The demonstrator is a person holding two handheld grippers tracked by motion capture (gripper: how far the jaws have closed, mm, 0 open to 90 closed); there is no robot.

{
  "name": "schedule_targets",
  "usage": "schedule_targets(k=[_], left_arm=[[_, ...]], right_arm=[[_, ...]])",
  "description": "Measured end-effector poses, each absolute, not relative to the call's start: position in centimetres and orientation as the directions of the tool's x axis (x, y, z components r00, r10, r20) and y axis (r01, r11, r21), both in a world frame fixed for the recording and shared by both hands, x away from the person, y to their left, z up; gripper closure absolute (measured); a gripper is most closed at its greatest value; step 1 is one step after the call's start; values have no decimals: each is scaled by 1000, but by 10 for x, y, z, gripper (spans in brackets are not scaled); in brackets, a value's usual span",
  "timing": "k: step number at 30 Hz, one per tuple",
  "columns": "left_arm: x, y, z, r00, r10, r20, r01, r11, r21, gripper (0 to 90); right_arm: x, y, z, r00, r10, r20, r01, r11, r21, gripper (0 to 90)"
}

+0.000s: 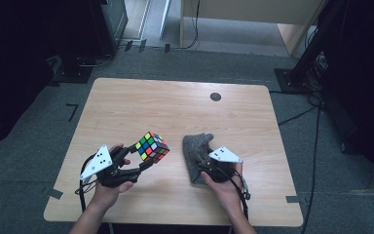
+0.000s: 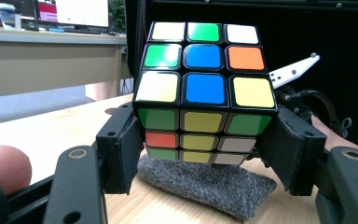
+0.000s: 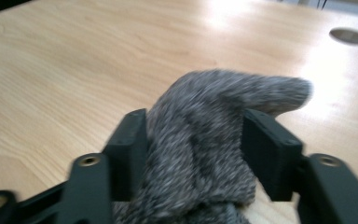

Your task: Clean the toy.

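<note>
Your left gripper (image 1: 143,157) jaws clamp puzzle cube (image 1: 152,146) above worktop (image 1: 175,107); right gripper (image 1: 205,163) jaws half-open, loosely straddling grey cloth (image 1: 197,148). Next: close, wipe cube.

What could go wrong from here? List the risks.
1. The left gripper pinches only the lower part of the Rubik's cube, held clear of the table; a nudge could twist a layer or drop it.
2. The grey felt cloth sits bunched between the right gripper jaws, which look slack around it, so it might slip out when lifted.
3. The cloth lies close beside the cube; swinging either gripper may knock the other.
</note>
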State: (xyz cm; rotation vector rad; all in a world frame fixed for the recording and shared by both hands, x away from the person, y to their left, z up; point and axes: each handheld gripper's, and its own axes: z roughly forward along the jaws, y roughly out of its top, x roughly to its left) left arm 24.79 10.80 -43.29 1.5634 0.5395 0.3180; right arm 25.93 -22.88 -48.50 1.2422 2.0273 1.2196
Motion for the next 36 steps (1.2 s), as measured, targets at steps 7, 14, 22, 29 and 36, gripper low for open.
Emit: schedule_targets(k=[7,14,22,29,36], left_arm=[[250,108,-434,837,528,-142,167,-1,986,345],[250,99,-436,834,522,-180,214,-5,977,345],[246,78,-439,834,498,-235,291,-37,956,345],[242,66,-438,836,463,-294,353,-43,935,344],[247,69,-440,826,442,-350,396,-14,918,337]], right_arm=[[250,-221,-470,-527,849,28,341,181,922,286],[227,-188,-453,-661,750,-41,169,202,965,243],[211,-160,-451,-690,707,-154,68,275,959,181],[204,-156,-453,-615,745,-257,-17,314,949,293],[201,-155,-453,-583,744,-325,-53,365,930,344]])
